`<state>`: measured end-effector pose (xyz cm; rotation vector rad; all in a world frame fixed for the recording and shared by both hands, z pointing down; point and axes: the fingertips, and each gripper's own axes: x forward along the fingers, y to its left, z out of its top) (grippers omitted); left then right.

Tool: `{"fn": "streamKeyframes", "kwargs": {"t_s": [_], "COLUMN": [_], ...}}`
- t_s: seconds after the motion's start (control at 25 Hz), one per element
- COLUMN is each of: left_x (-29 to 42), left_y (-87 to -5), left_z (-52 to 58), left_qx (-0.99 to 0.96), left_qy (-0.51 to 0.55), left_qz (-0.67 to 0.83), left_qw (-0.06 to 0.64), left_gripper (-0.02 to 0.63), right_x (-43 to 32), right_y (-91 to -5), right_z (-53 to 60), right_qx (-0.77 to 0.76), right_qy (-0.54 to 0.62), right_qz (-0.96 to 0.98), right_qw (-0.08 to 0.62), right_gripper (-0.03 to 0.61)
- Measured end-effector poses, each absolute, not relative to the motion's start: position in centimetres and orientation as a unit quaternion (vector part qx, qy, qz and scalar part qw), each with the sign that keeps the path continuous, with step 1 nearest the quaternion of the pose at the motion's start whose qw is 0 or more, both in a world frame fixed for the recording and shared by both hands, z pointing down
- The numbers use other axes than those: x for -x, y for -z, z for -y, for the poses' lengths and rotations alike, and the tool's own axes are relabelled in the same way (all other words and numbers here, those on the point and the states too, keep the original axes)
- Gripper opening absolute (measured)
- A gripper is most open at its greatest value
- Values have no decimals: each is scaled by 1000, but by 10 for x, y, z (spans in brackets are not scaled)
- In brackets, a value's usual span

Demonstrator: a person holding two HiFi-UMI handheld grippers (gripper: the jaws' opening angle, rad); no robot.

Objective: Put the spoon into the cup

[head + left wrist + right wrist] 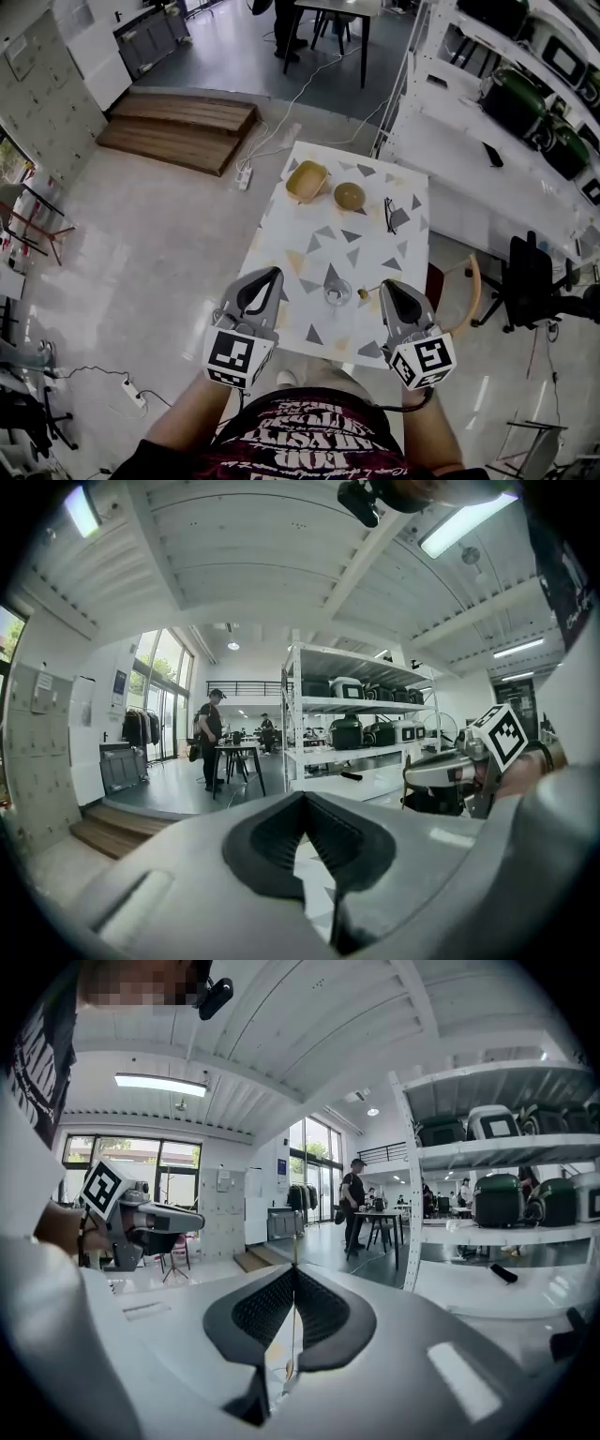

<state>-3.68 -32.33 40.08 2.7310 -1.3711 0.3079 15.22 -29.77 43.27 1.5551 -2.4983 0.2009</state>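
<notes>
A clear glass cup point(337, 292) stands near the front edge of the white patterned table point(375, 246). Just to its right lies a small golden spoon point(364, 293). My right gripper point(384, 284) hovers right beside the spoon, jaws shut with nothing held; in the right gripper view point(293, 1267) only a thin slit runs between its dark pads. At the cup's left, my left gripper point(274, 273) is held over the table's front left edge, also shut and empty; its pads meet at the tip in the left gripper view point(302, 795). Each gripper view shows the other gripper off to the side.
At the table's far end sit a yellow square dish point(307, 180), a round bowl point(349, 196) and black glasses point(390, 215). White shelving point(487, 103) runs along the right. A chair point(472, 292) stands by the right edge. A wooden platform point(178, 127) lies far left.
</notes>
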Motion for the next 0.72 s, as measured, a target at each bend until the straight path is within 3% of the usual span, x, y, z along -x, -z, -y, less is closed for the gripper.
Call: {"fn": "streamKeyframes", "kwargs": {"t_s": [0.72], "left_x": [22], "left_y": [-437], "left_z": [381], "left_qx": [-871], "left_qy": [-128], "left_qz": [470], "left_qw": [60], "left_gripper": [1], "right_x": [-149], "right_y": [-567], "right_z": [357], "right_qx": [-472], "right_qy": [-187], "right_qz": [849], "right_qw": [145], "right_gripper": [34]}}
